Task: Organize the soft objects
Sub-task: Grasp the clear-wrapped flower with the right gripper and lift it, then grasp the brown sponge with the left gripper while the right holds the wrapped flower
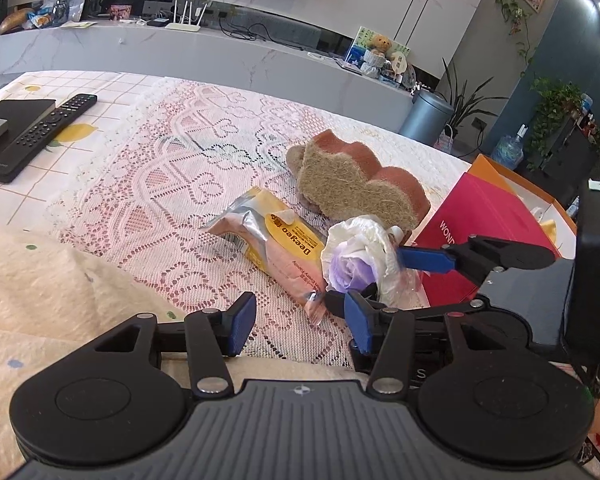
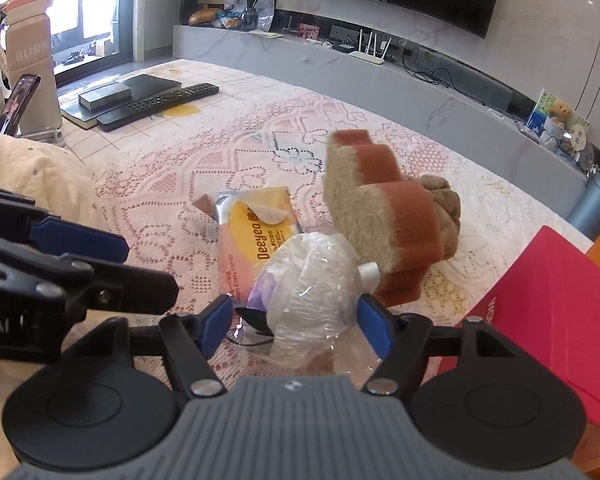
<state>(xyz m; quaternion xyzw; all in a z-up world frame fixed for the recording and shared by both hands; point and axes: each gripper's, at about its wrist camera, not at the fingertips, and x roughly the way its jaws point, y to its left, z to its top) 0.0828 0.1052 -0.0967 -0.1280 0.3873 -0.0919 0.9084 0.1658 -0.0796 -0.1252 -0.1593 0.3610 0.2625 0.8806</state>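
A purple and white flower wrapped in clear plastic (image 1: 356, 256) (image 2: 312, 292) lies on the lace cloth. My right gripper (image 2: 298, 324) (image 1: 364, 280) straddles it, open, with a gap between the wrap and the left pad. My left gripper (image 1: 300, 326) (image 2: 152, 270) is open and empty, just short of the end of a yellow and pink Deeyeo wipes pack (image 1: 276, 240) (image 2: 256, 224). Behind the flower a rust-coloured sponge with a fibre scrub face (image 1: 356, 184) (image 2: 380, 216) leans on a brown cloth lump (image 2: 444, 204).
A pink box (image 1: 480, 220) (image 2: 560, 320) with an orange box (image 1: 512, 184) behind it stands close on the right. A cream blanket (image 1: 40, 280) (image 2: 20, 168) covers the near left. A remote (image 1: 40, 136) (image 2: 160, 100) and dark books lie far left.
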